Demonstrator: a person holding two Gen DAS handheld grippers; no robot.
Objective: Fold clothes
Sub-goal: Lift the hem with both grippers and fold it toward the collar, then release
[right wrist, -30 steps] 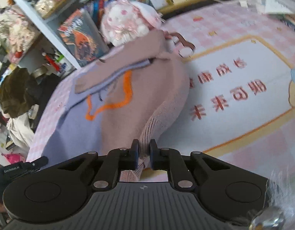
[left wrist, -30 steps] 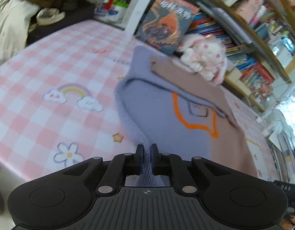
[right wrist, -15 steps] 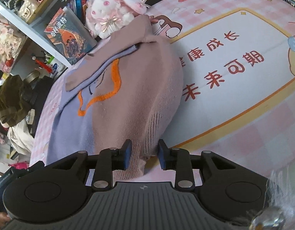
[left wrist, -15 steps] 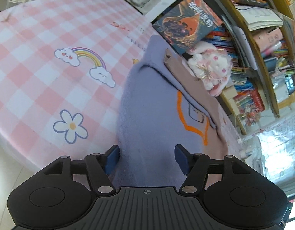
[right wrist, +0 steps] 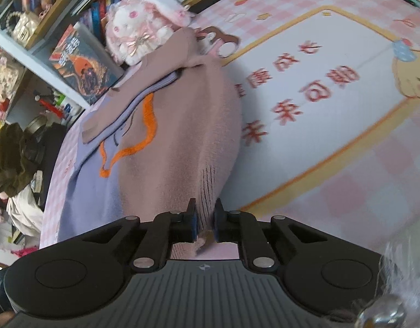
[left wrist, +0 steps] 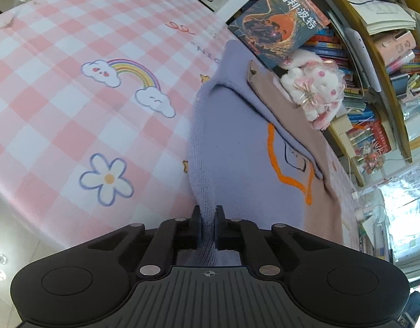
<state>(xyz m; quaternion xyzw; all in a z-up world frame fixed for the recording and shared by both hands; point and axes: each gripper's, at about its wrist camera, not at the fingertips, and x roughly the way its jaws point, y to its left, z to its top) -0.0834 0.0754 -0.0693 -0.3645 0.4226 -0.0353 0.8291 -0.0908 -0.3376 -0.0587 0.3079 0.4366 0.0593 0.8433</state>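
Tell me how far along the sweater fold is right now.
Partly done: the sweater lies on the checked tablecloth with a mauve sleeve already folded across its front. In hand: left gripper pinches the purple hem corner, right gripper the mauve one, jaws shut. Left: likely carrying the hem up toward the collar.

The sweater (left wrist: 237, 147) is soft, matt knit, ribbed at its hem. The tabletop (left wrist: 73, 125) cover looks smooth, faintly glossy. The plush rabbit (left wrist: 313, 90) is fluffy.
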